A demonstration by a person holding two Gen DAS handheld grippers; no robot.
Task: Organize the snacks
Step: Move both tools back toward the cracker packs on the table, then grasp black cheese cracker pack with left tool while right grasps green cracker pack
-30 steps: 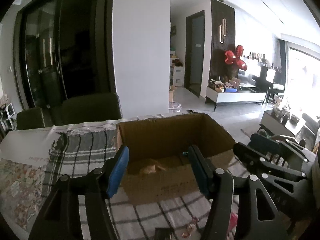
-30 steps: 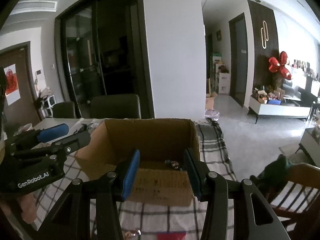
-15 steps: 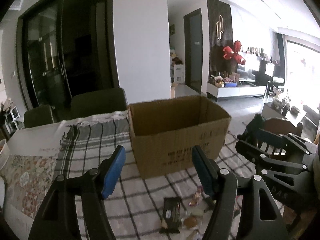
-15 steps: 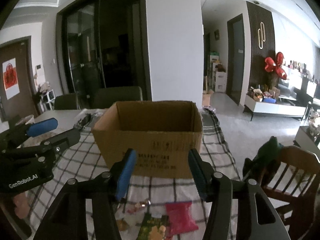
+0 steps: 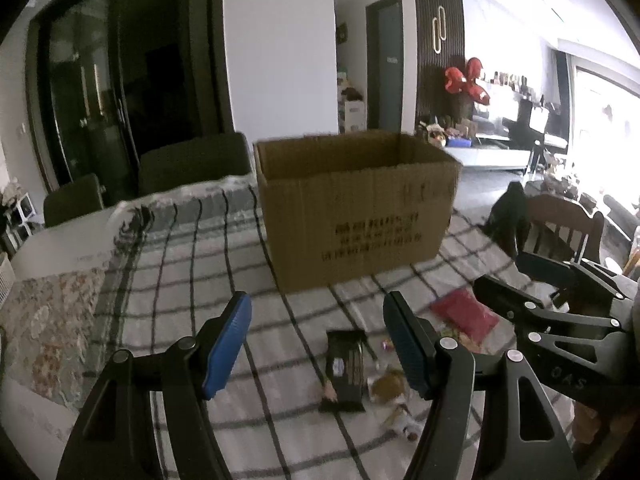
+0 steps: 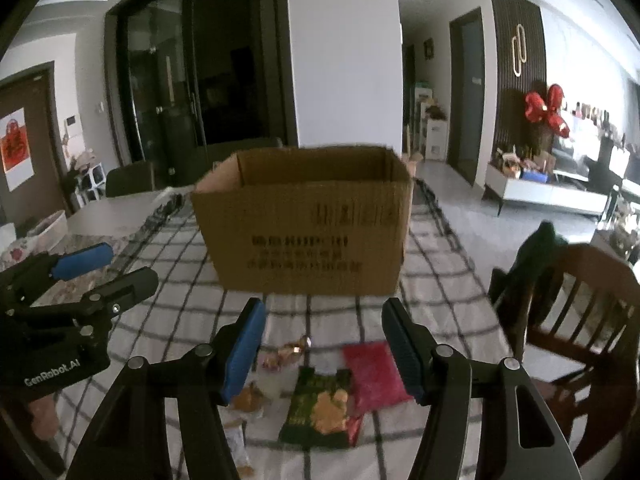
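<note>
Snacks (image 6: 320,396): green pkt face only in R view; both tools gaping, R's jaws opening.

From my right wrist view I read "GenRobot.AI" in white letters on the black body of the left gripper (image 6: 104,274). The cardboard box (image 6: 308,236) carries rows of dark print on its near face; I cannot read them in either view. The dark green snack packet (image 6: 320,408) bears print too blurred to read. A red sign (image 6: 12,146) on the door shows one character, illegible.
</note>
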